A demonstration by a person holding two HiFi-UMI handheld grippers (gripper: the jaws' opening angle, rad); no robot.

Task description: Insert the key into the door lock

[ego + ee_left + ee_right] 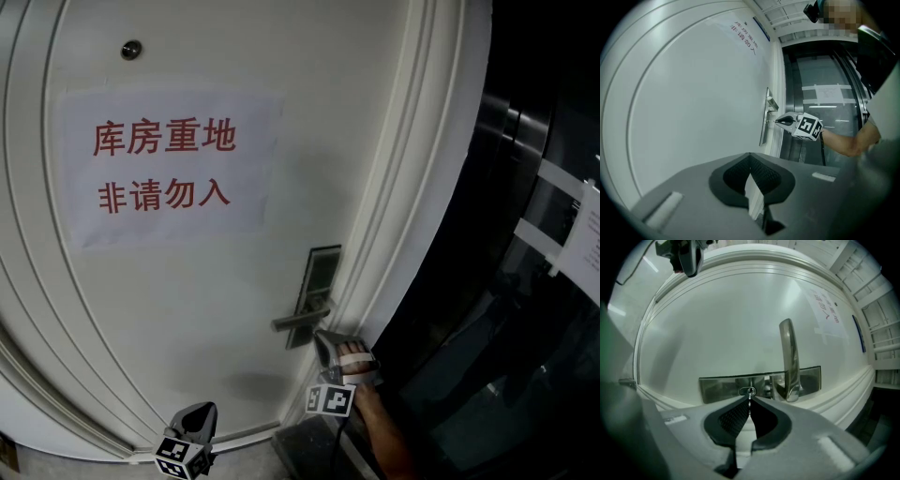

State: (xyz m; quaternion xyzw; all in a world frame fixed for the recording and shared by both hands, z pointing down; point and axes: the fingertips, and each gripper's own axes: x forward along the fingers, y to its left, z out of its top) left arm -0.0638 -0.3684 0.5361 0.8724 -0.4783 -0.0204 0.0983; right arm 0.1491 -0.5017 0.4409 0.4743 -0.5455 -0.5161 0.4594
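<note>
Right hand-held gripper (750, 401) pinches key (750, 396), shaft level, tip at door lock (747, 391).

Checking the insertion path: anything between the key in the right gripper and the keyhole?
Nothing visible. The right gripper holds the key with its tip right at the keyhole in the lock plate; the door handle stands off to one side.

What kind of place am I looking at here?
Probably an indoor corridor outside a storeroom: a white door with a red-lettered paper notice, a metal lever handle, and steel lift-like doors alongside.
</note>
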